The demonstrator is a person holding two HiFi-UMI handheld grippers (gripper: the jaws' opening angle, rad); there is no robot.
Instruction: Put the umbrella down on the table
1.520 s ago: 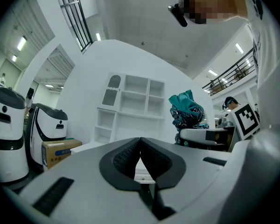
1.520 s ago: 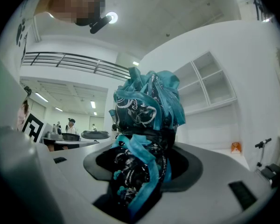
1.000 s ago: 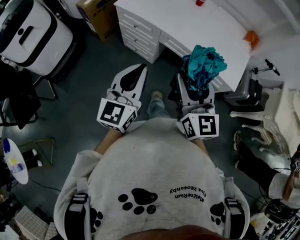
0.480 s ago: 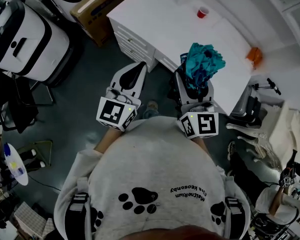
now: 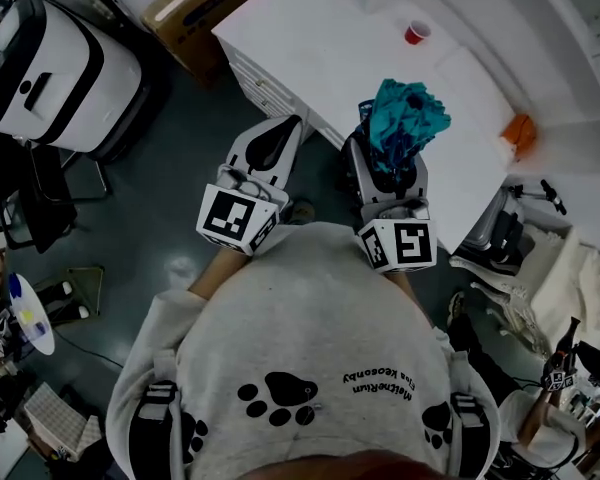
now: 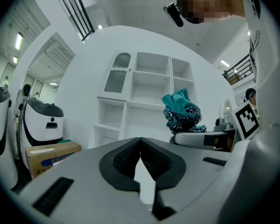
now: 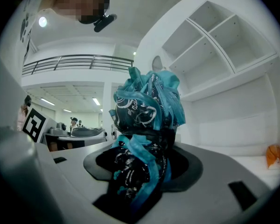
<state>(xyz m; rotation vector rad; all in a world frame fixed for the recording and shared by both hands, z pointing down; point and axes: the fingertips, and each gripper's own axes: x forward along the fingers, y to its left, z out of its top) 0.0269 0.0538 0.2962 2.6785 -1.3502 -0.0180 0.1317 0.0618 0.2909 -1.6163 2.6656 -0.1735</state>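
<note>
A folded teal and black patterned umbrella (image 5: pixel 404 120) sticks up from my right gripper (image 5: pixel 385 164), whose jaws are shut on it; in the right gripper view the umbrella (image 7: pixel 147 120) fills the gap between the jaws. It hangs over the near edge of the white table (image 5: pixel 360 58). My left gripper (image 5: pixel 272 146) is held beside it to the left, above the table's drawer side, shut with nothing in it (image 6: pixel 141 160). The umbrella (image 6: pixel 182 112) also shows at the right of the left gripper view.
A red cup (image 5: pixel 415 34) stands on the table's far part and an orange thing (image 5: pixel 521 132) lies at its right end. A cardboard box (image 5: pixel 195 3) and a large white machine (image 5: pixel 50 63) stand on the floor to the left. White shelving (image 6: pixel 144 101) rises behind.
Both grippers have moved forward, towards the white table, with the umbrella still held in the right one. The table now sits closer under them.
</note>
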